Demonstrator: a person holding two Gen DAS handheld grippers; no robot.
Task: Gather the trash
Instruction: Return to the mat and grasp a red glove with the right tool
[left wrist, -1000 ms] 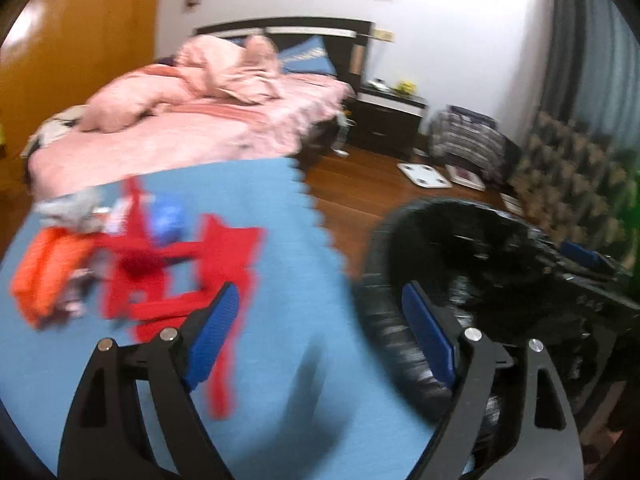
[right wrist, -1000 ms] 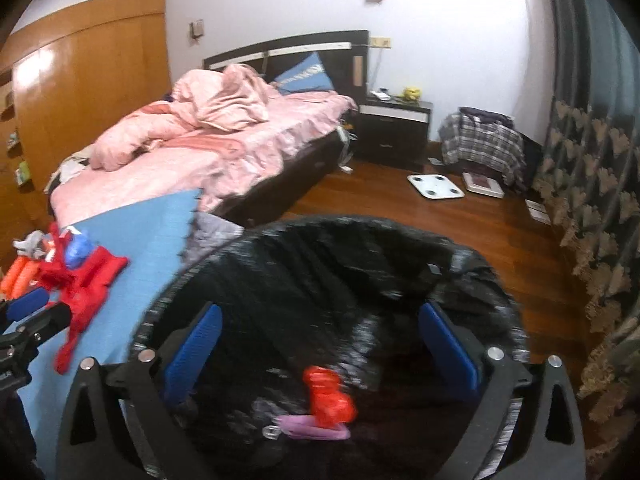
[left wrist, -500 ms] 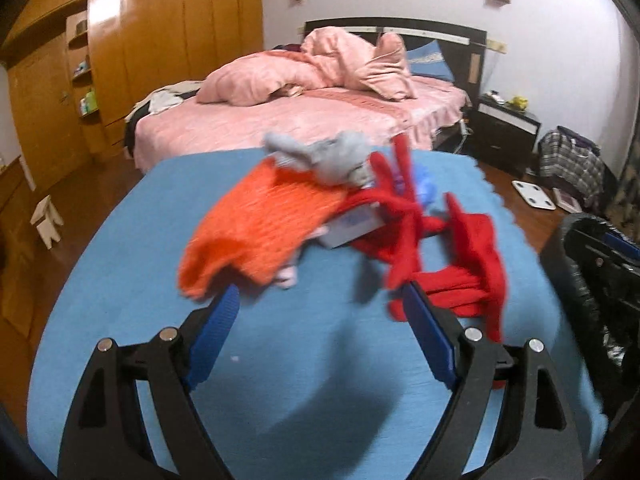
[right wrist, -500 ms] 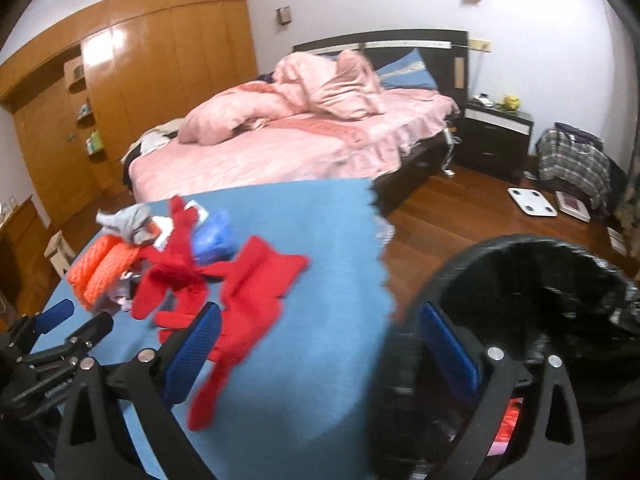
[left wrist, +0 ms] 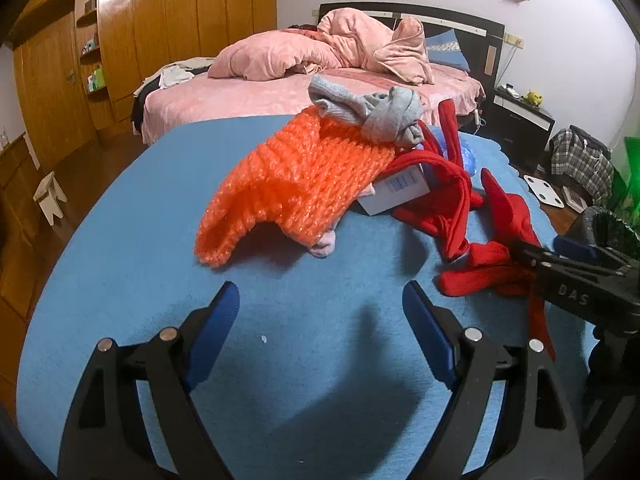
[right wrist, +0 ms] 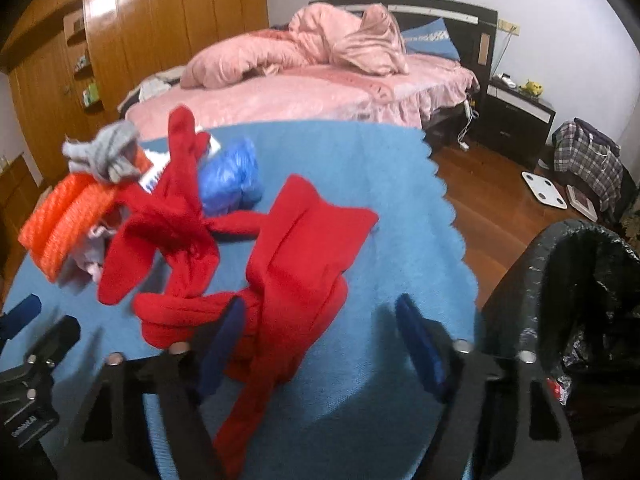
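Observation:
A pile lies on a blue mat (left wrist: 120, 240): an orange knitted piece (left wrist: 304, 176), a grey sock (left wrist: 372, 110) on top, red cloth strips (left wrist: 452, 208), a white card (left wrist: 404, 188) and a blue plastic bag (right wrist: 232, 178). My left gripper (left wrist: 320, 320) is open and empty, just short of the orange piece. My right gripper (right wrist: 316, 328) is open and empty over the red cloth (right wrist: 296, 248); it also shows at the right of the left wrist view (left wrist: 576, 276). A black-lined trash bin (right wrist: 580, 300) stands to the right of the mat.
A bed with pink bedding (left wrist: 320, 64) lies behind the mat. A dark nightstand (right wrist: 520, 120), a white scale (right wrist: 544, 190) and a plaid bag (right wrist: 588, 156) sit on the wooden floor at the right. Wooden wardrobes (left wrist: 120, 40) line the left wall; a small stool (left wrist: 50, 196) stands there.
Both grippers have swung left, away from the trash bin and over the mat toward the pile. Both stay open and empty.

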